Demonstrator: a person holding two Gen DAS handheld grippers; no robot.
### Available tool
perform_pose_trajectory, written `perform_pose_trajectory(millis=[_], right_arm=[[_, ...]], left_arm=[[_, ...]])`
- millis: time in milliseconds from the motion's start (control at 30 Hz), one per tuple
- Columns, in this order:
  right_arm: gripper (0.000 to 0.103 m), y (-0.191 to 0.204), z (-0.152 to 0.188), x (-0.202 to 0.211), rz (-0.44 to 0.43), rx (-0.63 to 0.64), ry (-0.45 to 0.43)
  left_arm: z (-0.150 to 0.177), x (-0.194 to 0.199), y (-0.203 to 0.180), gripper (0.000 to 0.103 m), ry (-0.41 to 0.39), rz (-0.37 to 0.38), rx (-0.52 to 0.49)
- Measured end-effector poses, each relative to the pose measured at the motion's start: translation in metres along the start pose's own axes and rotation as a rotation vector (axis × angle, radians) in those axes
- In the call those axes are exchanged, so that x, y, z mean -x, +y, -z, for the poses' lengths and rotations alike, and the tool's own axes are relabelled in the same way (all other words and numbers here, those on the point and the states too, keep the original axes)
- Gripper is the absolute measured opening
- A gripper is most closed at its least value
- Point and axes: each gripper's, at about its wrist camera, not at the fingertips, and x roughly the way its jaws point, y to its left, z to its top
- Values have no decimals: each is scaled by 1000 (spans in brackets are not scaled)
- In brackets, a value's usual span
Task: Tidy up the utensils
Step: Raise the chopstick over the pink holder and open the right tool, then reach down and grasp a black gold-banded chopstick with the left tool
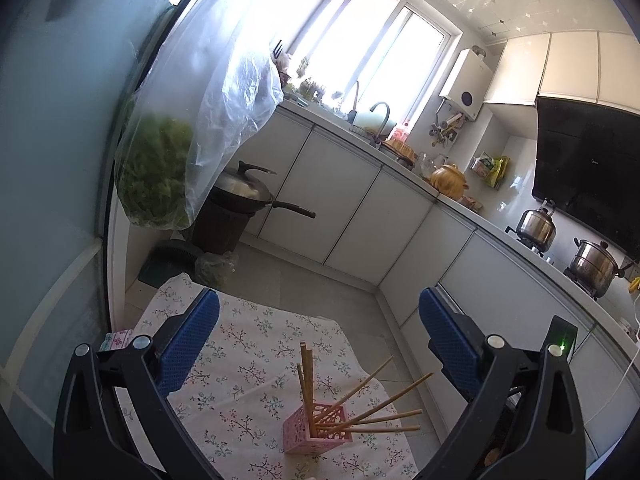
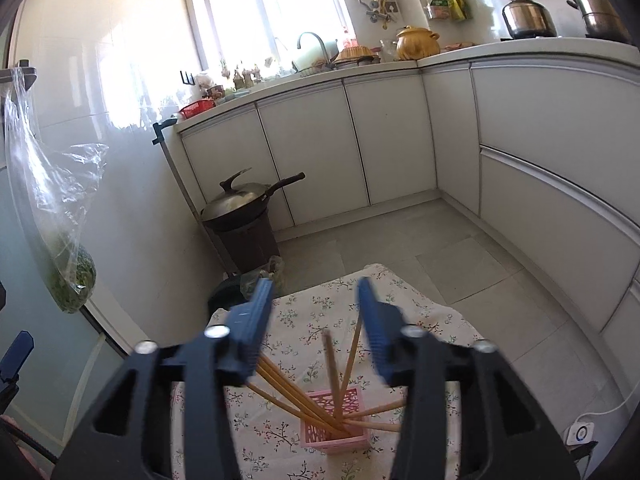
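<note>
In the left wrist view, at far left a clear plastic bag of greens [image 1: 154,172] hangs by the wall, and right of it a lidded wok [image 1: 244,192] sits on a dark bin. Your left gripper [image 1: 319,338] fills the lower frame with its blue pads [image 1: 191,342] spread wide apart, holding nothing. Between them, low and right of centre, the pink holder [image 1: 316,430] stands on the floral cloth [image 1: 240,364] with wooden chopsticks [image 1: 308,380] fanning out of it. In the right wrist view, your right gripper [image 2: 316,320] is also parted and empty, hovering above the same pink holder at lower centre, chopsticks leaning out left and right. A steel kettle [image 2: 526,12] sits at upper right.
</note>
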Motion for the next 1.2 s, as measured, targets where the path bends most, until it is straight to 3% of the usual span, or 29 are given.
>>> perform_pose_trajectory(millis=[533,733,867,933,1100,1200], right_arm=[[59,-15,-1,56,23,-11,-40],[79,-23,8,84,57,-7,-75],[96,-34,19,103,142,3,-114],[96,-45,26,114,188,-1,-124],[96,-89,52,147,230,-63,-74],[96,-120,76,162,237,-120,-27]], left_arm=[[23,-4,-39,96,40,-8,-145],[36,-1,-54,96,38,-26,-221],[48,0,-64,96,46,-31,-270],[58,-1,-70,96,60,-27,-302],[97,-17,-85,96,188,10,-424],[130,-35,-93,96,334,58,-486]])
